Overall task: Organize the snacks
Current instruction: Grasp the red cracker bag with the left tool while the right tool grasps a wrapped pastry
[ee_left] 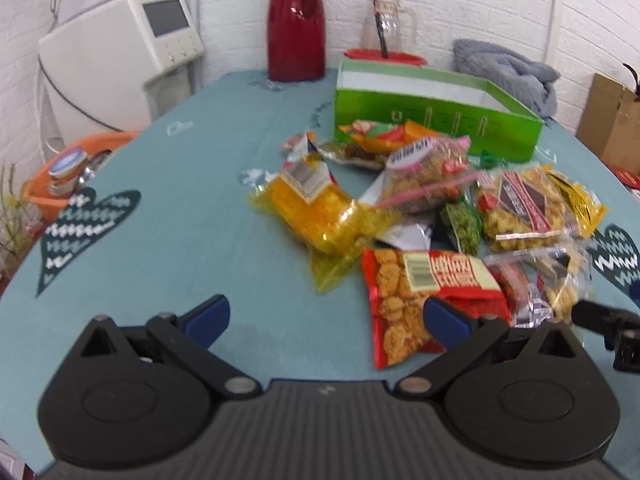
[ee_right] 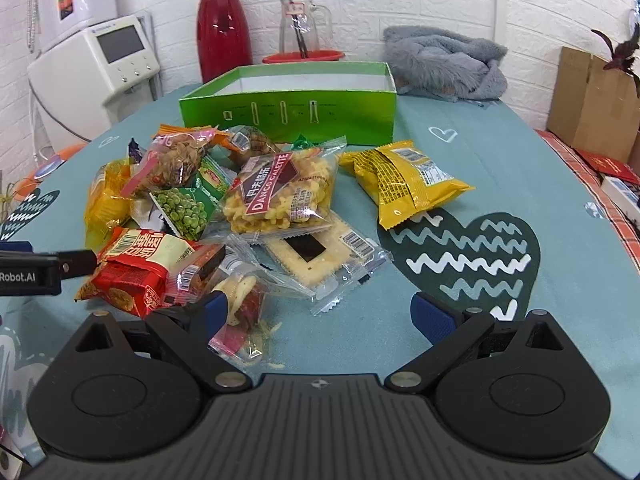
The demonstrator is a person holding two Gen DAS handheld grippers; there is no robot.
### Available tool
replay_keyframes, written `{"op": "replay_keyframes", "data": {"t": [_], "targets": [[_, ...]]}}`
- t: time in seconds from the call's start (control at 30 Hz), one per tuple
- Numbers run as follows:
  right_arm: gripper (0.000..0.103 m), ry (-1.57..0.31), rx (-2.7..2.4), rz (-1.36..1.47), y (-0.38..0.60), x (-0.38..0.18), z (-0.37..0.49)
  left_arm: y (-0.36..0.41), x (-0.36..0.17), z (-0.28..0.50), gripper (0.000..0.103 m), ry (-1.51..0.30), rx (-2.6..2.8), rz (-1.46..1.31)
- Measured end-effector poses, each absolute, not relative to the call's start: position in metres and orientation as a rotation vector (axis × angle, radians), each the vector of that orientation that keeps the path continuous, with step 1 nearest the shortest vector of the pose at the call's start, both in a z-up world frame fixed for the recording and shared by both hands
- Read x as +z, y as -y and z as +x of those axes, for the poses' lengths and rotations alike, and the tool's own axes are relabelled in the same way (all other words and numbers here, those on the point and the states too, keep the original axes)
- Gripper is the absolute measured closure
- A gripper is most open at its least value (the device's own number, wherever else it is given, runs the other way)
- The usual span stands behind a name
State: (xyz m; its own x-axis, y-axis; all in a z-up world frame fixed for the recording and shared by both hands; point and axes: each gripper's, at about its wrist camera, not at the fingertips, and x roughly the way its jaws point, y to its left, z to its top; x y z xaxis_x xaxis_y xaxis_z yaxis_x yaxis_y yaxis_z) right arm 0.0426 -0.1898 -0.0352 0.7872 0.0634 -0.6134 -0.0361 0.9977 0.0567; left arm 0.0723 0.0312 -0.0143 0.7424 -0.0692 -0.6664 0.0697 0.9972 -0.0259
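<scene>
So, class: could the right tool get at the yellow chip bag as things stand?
Probably yes. The yellow chip bag lies apart from the pile, nothing on it, and the open right tool has bare tablecloth ahead.

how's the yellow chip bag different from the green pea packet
The yellow chip bag lies alone on bare tablecloth, right of the pile; the green pea packet sits inside the pile, partly under other snacks. The chip bag is opaque yellow and shows its printed back with a barcode; the pea packet pictures green peas on its front. The chip bag looks larger and puffier. Both are sealed and lie outside the green box.
</scene>
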Motion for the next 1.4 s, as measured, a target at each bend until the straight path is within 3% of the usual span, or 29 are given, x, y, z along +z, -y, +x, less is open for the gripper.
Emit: {"op": "replay_keyframes", "data": {"t": [0.23, 0.3, 0.43, 0.5, 0.53, 0.57, 0.63, 0.77, 0.83, 0.97, 1.3, 1.33, 1.37, 1.4], "targets": [[0.0, -0.66, 0.132, 0.076, 0.196, -0.039, 0.046, -0.029, 0.006, 0.058, 0.002, -0.653, -0.225, -0.06], [0.0, -0.635, 0.173, 0.057, 0.191, -0.034, 0.043, -0.023, 0.009, 0.057, 0.007, -0.633, -0.257, -0.031], [0.0, -0.624, 0.207, 0.003, 0.179, -0.03, 0.039, -0.018, 0.003, 0.067, 0.033, -0.714, -0.341, -0.04], [0.0, -0.636, 0.221, -0.005, 0.177, -0.032, 0.038, -0.018, -0.001, 0.073, 0.033, -0.75, -0.393, -0.069], [0.0, -0.642, 0.224, -0.001, 0.177, -0.033, 0.038, -0.016, -0.003, 0.077, 0.03, -0.765, -0.421, -0.076], [0.0, -0.65, 0.226, 0.005, 0.178, -0.034, 0.038, -0.014, -0.003, 0.079, 0.019, -0.772, -0.434, -0.082], [0.0, -0.664, 0.227, 0.015, 0.178, -0.035, 0.04, -0.011, -0.002, 0.082, 0.012, -0.762, -0.432, -0.08], [0.0, -0.657, 0.221, 0.029, 0.177, -0.035, 0.044, -0.012, -0.003, 0.085, 0.011, -0.763, -0.396, -0.035], [0.0, -0.66, 0.237, 0.031, 0.175, -0.036, 0.048, -0.017, -0.009, 0.09, 0.014, -0.813, -0.405, -0.047], [0.0, -0.669, 0.244, 0.005, 0.169, -0.038, 0.052, -0.021, -0.019, 0.1, 0.033, -0.898, -0.473, -0.11], [0.0, -0.634, 0.211, 0.019, 0.182, -0.036, 0.05, -0.017, -0.022, 0.101, 0.033, -0.894, -0.489, -0.095], [0.016, -0.613, 0.206, 0.017, 0.183, -0.034, 0.048, -0.017, -0.021, 0.101, 0.033, -0.891, -0.486, -0.09], [0.057, -0.596, 0.219, 0.022, 0.184, -0.032, 0.045, -0.018, -0.021, 0.101, 0.033, -0.89, -0.482, -0.094], [0.061, -0.574, 0.241, 0.039, 0.187, -0.029, 0.042, -0.018, -0.021, 0.101, 0.033, -0.889, -0.479, -0.101]]}}
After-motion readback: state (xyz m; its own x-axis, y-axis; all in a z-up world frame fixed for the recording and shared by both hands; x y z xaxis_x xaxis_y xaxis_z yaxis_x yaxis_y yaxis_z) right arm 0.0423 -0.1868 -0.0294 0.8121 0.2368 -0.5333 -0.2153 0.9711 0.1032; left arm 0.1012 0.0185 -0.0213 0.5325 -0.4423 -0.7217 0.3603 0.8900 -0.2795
